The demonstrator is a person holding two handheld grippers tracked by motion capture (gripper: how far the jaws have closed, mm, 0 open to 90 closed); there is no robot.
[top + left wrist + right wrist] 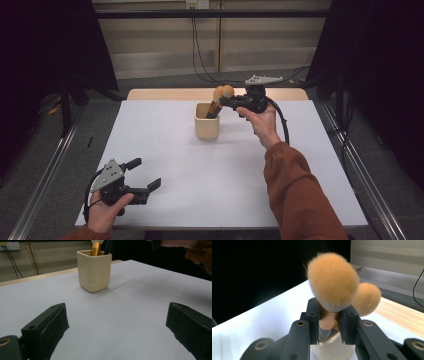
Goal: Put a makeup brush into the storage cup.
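Brushes (333, 290), two, in one cup (206, 121); right claw (328, 322) clamped on one, left claw (141, 174) apart.

You find no readable text, label, brand, number or sign on anything here, cup and brushes included.

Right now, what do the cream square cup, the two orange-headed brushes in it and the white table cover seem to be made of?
The cream square cup looks like matte ceramic or plastic: thick rounded rim, dull uneven surface. The orange-headed brushes have soft fine bristles, probably synthetic; one shows a shiny gold metal-looking collar. The white table cover looks like smooth paper or laminate; which, I cannot tell.
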